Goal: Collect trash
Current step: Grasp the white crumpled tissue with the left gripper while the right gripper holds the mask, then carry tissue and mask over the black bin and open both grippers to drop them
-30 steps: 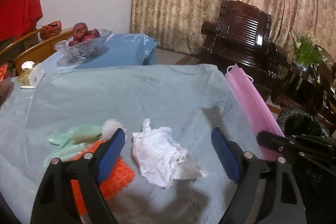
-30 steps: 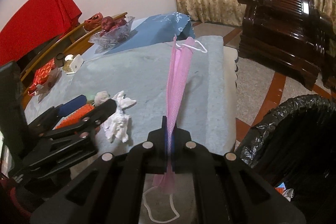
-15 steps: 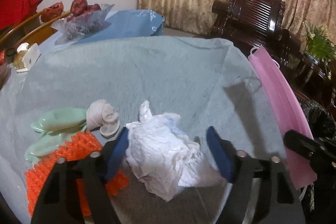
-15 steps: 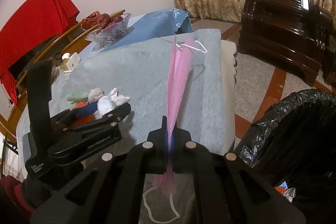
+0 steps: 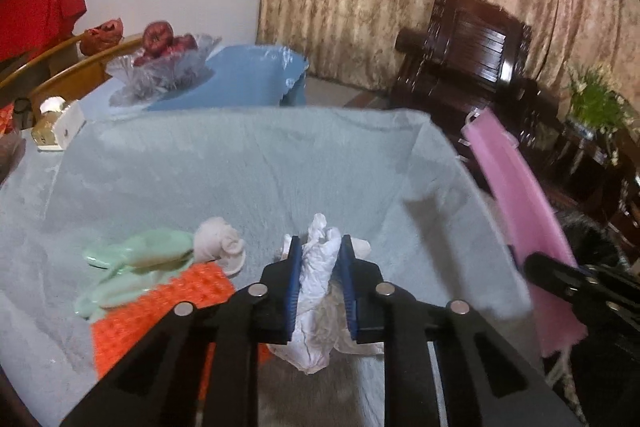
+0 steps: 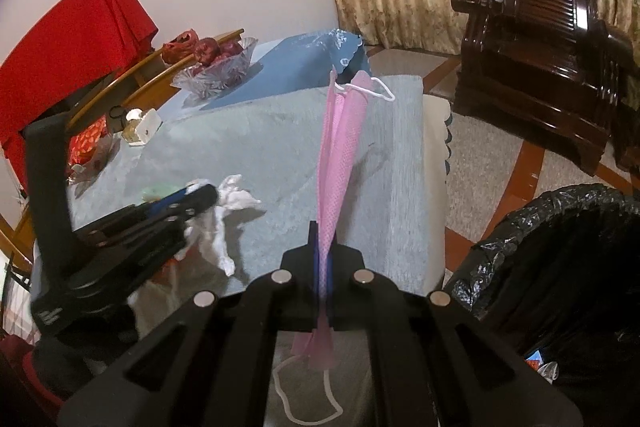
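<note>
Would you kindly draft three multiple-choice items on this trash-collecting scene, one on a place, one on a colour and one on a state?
1. Where is the black-lined bin?
A. on the table
B. on the floor beside the table
C. on the armchair

2. What colour is the face mask in the right gripper?
A. pink
B. white
C. green

3. How is the left gripper?
A. open above the tissue
B. shut on nothing
C. shut on the crumpled white tissue

Answers: 1 B, the bin stands on the floor past the table edge. 2 A, the pinched mask is pink. 3 C, the blue pads squeeze the tissue from both sides.
</note>
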`<state>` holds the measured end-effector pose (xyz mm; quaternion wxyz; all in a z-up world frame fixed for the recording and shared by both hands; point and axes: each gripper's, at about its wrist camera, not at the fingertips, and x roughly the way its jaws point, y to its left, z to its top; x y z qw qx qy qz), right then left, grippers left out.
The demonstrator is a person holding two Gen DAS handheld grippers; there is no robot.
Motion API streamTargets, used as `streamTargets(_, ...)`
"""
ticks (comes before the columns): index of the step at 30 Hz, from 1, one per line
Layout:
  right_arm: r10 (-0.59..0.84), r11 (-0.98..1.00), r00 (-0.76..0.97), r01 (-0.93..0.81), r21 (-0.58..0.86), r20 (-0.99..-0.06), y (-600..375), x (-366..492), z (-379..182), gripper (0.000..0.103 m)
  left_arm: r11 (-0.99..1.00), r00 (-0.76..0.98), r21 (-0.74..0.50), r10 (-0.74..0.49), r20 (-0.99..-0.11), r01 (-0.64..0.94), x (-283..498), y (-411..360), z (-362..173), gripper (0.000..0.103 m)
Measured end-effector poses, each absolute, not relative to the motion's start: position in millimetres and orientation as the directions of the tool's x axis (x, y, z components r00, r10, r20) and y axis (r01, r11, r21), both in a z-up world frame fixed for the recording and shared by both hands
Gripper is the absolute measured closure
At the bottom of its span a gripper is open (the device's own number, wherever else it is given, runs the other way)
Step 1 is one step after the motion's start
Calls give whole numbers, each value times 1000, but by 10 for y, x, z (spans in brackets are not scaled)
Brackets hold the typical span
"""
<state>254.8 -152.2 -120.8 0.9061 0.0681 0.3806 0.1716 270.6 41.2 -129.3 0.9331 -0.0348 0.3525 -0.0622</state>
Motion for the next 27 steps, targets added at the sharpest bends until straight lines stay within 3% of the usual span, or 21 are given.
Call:
streamTargets(6,372,928,660,-268,259,-653,-1499,2453,-1114,101,982,779,-152,-179,-601,108,2354,557,-1003,85)
streamTargets(27,404,915,672,-315,253,-621,-1605,1756,-765,101,974,809,-146,-227,-542,176,1599,383,-565,85)
